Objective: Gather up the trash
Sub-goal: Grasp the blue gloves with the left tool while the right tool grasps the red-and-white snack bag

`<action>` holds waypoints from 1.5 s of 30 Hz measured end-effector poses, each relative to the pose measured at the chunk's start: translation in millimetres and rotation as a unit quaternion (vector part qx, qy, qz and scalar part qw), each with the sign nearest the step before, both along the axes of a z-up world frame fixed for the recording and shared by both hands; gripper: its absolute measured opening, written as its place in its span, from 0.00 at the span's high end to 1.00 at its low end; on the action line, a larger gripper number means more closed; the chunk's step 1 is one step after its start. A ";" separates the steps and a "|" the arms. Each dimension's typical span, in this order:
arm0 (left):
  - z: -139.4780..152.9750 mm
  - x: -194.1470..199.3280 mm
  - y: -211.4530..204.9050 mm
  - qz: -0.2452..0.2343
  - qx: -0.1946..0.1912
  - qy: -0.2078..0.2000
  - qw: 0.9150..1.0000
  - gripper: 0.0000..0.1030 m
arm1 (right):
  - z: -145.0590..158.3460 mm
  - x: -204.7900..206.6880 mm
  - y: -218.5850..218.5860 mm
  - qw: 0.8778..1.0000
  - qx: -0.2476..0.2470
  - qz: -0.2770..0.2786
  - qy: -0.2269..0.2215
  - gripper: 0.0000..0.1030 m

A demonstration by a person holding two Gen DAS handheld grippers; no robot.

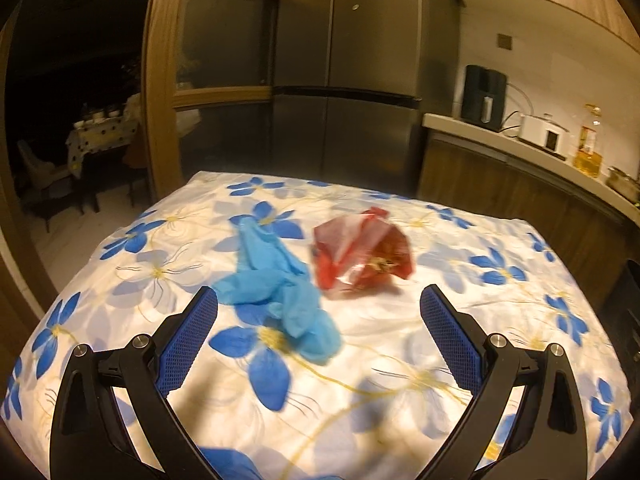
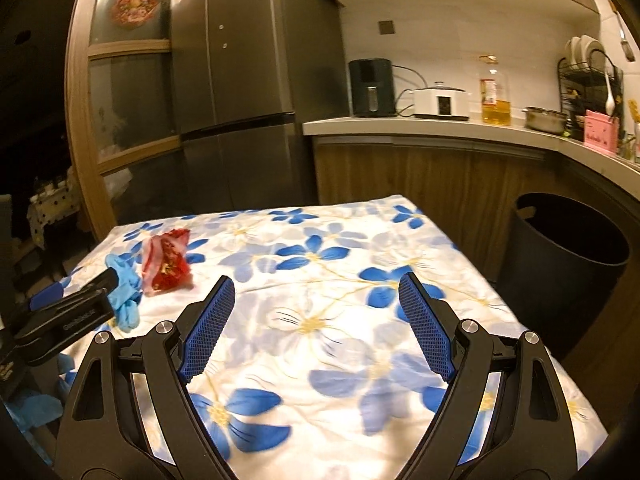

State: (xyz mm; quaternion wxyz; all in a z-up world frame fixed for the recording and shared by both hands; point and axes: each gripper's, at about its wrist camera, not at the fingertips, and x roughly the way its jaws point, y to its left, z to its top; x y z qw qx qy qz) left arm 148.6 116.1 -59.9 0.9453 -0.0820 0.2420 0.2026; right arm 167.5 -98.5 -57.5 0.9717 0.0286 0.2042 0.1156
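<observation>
— Both hand-held grippers hang wide apart and empty: left hand-held gripper (image 1: 319, 300), right hand-held gripper (image 2: 316, 284).

— Trash? One blue glove (image 1: 276, 280) near-left on the floral worktop (image 1: 460, 320), one red wrapper (image 1: 362, 256) just beyond. Bin (image 2: 568, 256) far right.

— I'd straddle the glove's bunched middle, then close.

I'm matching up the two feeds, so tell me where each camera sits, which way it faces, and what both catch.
Left wrist: sits on the left gripper, looking forward over the floral-clothed table at the crumpled blue glove and red plastic wrapper; its own open blue-padded fingers show.
Right wrist: sits on the right gripper, facing the table's bare middle, the black round bin to the right; its open fingers show, plus the left gripper at the left edge.
Shared: table, glove, wrapper, steel fridge, counter.
</observation>
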 end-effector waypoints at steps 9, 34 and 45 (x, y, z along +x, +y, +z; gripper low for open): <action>-8.2 26.6 24.9 0.034 -0.023 0.024 0.999 0.12 | -1.6 24.5 35.5 0.999 0.015 0.028 0.006 0.19; -33.8 35.2 39.6 -0.015 -0.108 0.056 0.992 0.94 | -17.6 79.4 135.8 0.989 -0.032 0.143 0.028 0.26; -36.0 38.1 45.8 -0.012 -0.119 0.057 0.991 0.94 | -31.6 115.7 170.1 0.980 -0.044 0.181 0.065 0.55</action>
